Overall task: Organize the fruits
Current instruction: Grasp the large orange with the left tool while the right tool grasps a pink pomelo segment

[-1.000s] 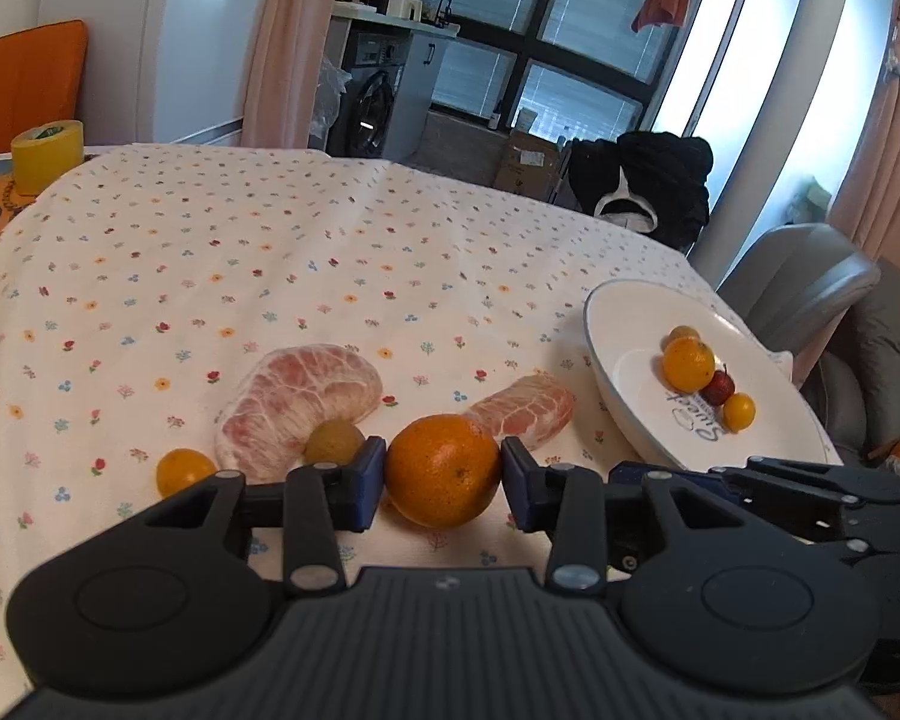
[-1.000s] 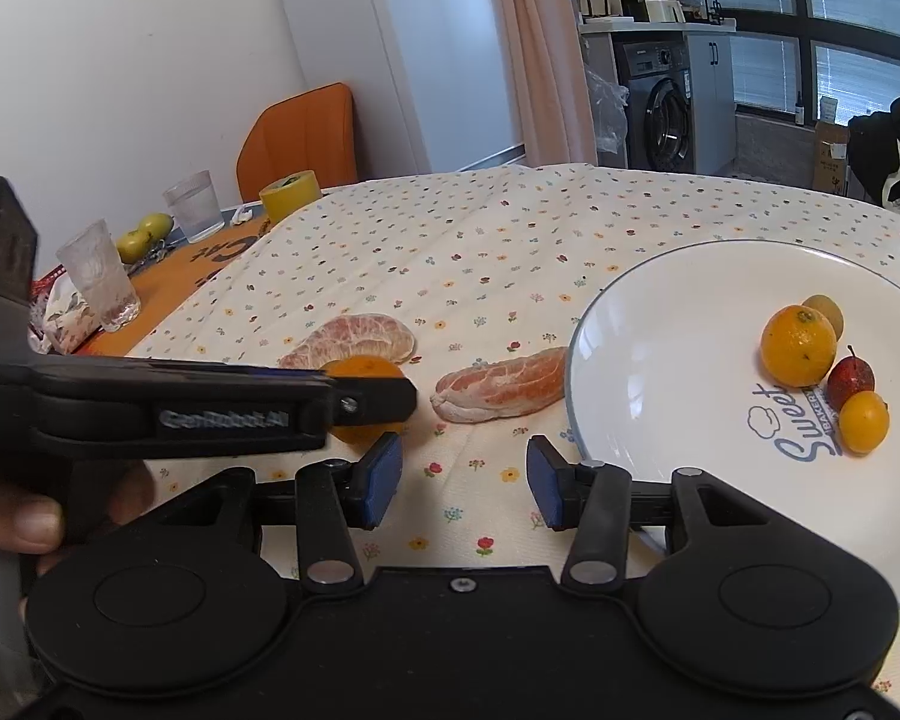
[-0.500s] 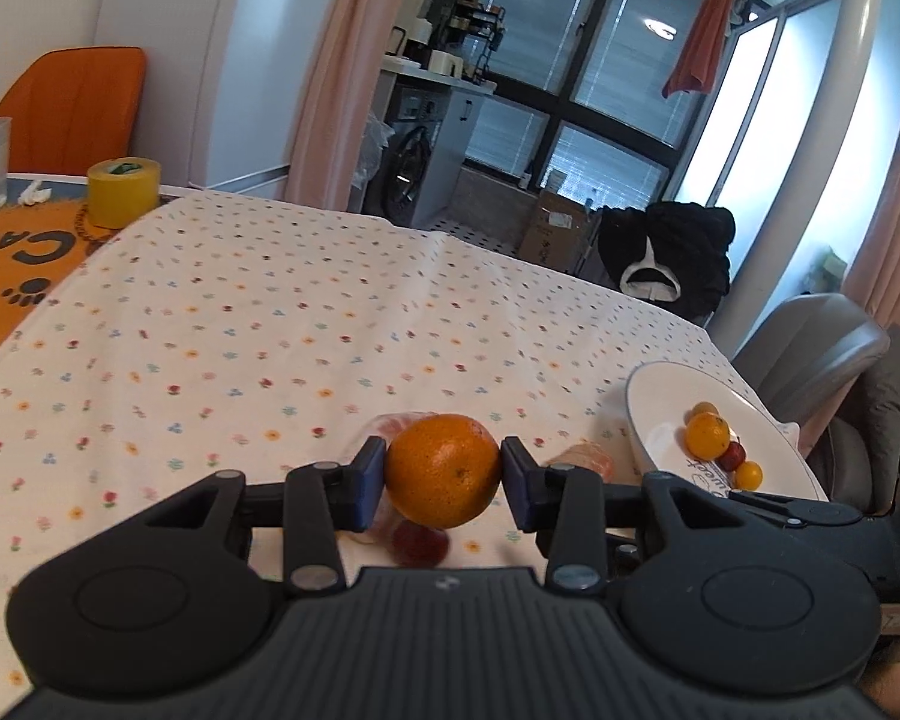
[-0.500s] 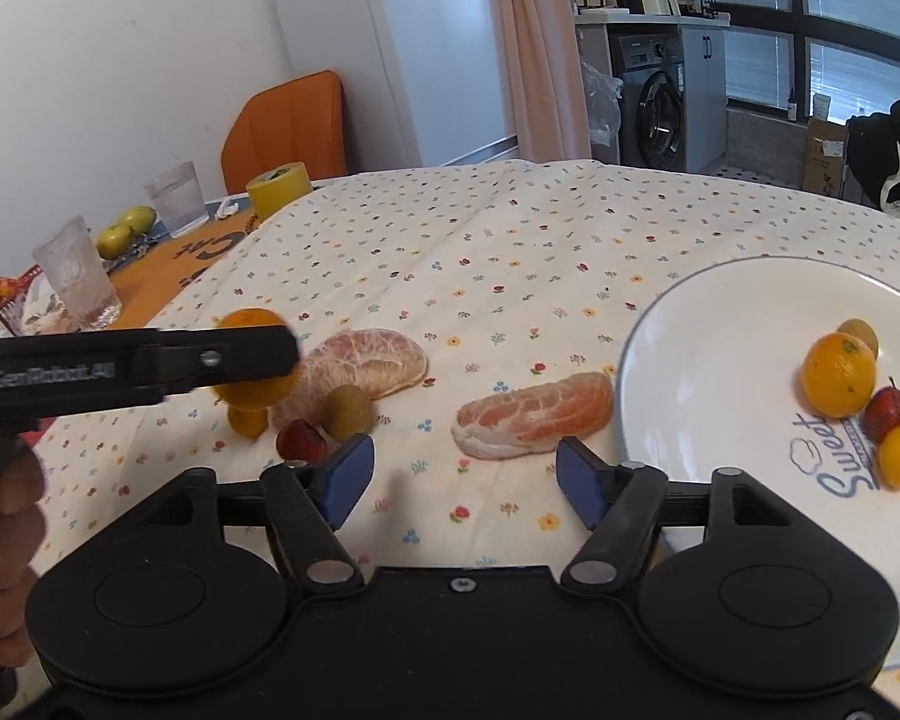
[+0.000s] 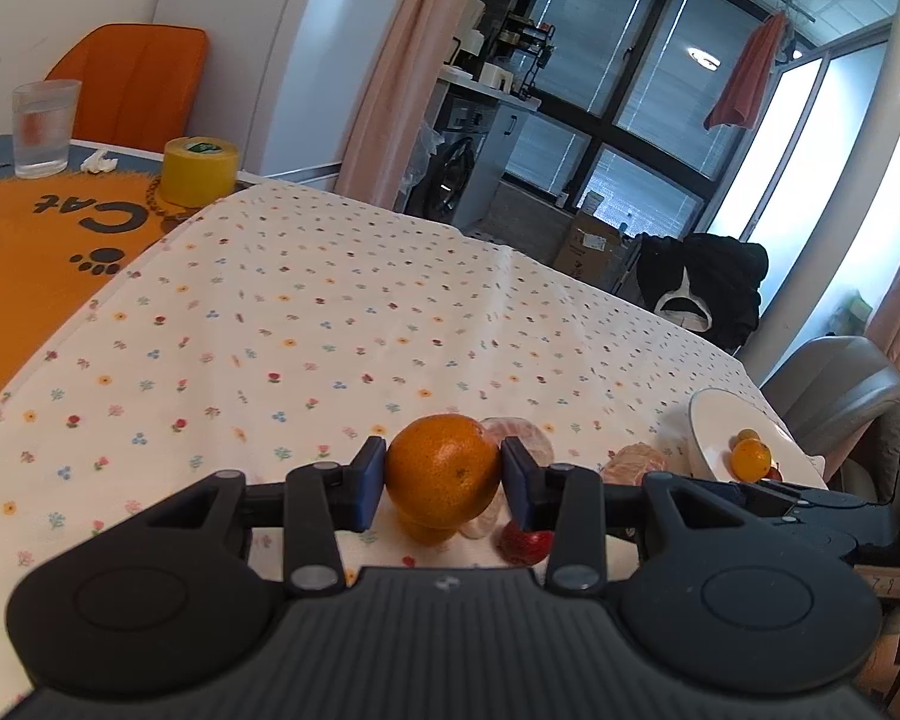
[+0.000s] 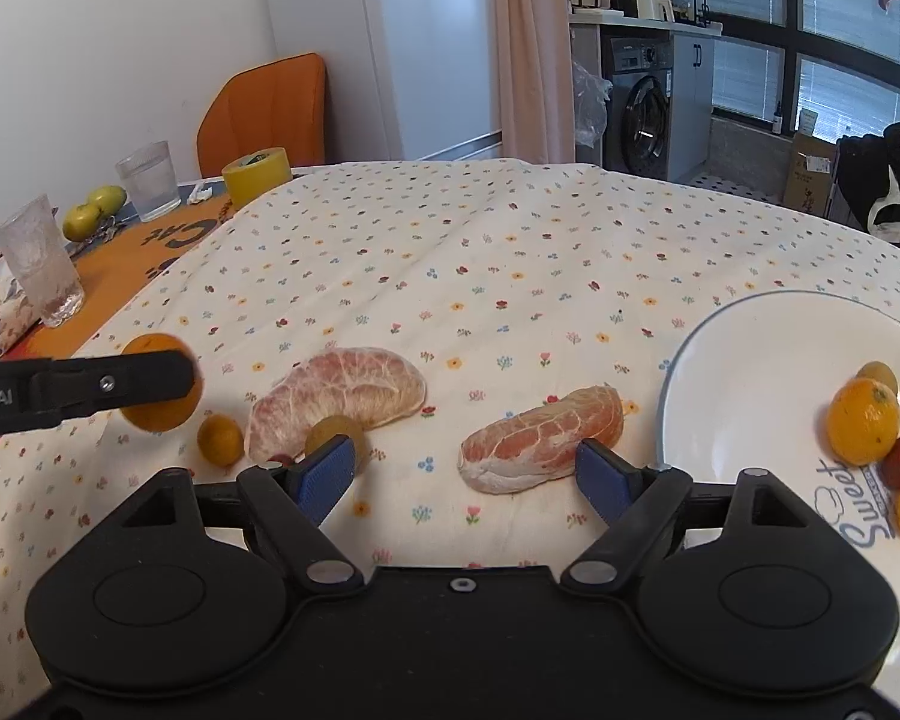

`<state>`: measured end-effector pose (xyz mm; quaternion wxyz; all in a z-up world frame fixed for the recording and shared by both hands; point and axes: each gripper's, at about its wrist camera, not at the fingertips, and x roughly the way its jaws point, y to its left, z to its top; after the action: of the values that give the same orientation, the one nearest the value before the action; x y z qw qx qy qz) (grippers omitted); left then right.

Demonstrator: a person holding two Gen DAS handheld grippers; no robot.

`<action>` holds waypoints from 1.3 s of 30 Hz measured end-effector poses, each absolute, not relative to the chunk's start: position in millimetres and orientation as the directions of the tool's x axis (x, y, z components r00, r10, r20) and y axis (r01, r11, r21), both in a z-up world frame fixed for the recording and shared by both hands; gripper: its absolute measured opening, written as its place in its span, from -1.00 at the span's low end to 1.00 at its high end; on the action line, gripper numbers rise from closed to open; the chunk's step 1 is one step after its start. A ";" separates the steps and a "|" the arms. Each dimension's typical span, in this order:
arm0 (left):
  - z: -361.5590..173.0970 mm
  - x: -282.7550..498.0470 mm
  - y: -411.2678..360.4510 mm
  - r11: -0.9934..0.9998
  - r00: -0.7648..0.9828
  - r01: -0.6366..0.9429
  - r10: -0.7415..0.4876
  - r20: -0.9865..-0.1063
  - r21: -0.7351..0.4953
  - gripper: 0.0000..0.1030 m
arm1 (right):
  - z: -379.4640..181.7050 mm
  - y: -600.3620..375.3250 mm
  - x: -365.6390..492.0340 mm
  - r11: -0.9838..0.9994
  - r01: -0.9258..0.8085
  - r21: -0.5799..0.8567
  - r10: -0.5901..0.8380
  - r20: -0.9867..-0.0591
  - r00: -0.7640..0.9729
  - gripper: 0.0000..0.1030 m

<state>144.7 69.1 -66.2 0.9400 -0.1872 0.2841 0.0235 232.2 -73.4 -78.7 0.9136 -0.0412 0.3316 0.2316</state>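
Note:
My left gripper is shut on an orange, lifted above the flowered tablecloth; in the right wrist view the same orange hangs at the left behind a black finger. My right gripper stands open just before a small peeled pomelo segment. A larger peeled segment lies left of it, with a small yellow fruit, a greenish fruit and a small red fruit beside it. The white plate at the right holds an orange and small fruits.
An orange mat at the far left carries a yellow tape roll, drinking glasses and green apples. An orange chair stands behind. A grey chair sits past the plate's side of the table.
My left gripper has risen off the cloth and moved left with the orange in it. My right gripper has opened wider and drawn closer to the small pomelo segment.

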 end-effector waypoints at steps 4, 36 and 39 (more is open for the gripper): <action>-68.0 142.2 75.8 0.925 0.839 -0.161 -0.056 -0.541 -0.345 -0.23 | -78.5 -69.3 238.5 0.892 -0.449 0.058 0.382 -0.628 0.678 0.50; -82.6 144.4 97.9 0.904 0.820 -0.240 -0.008 -0.573 -0.355 -0.23 | -87.1 -52.8 259.7 0.881 -0.459 -0.111 0.290 -0.640 0.711 -0.28; -82.2 144.5 97.4 0.903 0.819 -0.242 -0.005 -0.573 -0.354 -0.23 | -86.6 -57.0 258.5 0.881 -0.464 -0.097 0.305 -0.634 0.711 -0.33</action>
<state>144.5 97.4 -82.2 0.9303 -0.2103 0.2936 0.0639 258.5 -57.0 -86.6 0.9163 -0.1253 0.3172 0.2097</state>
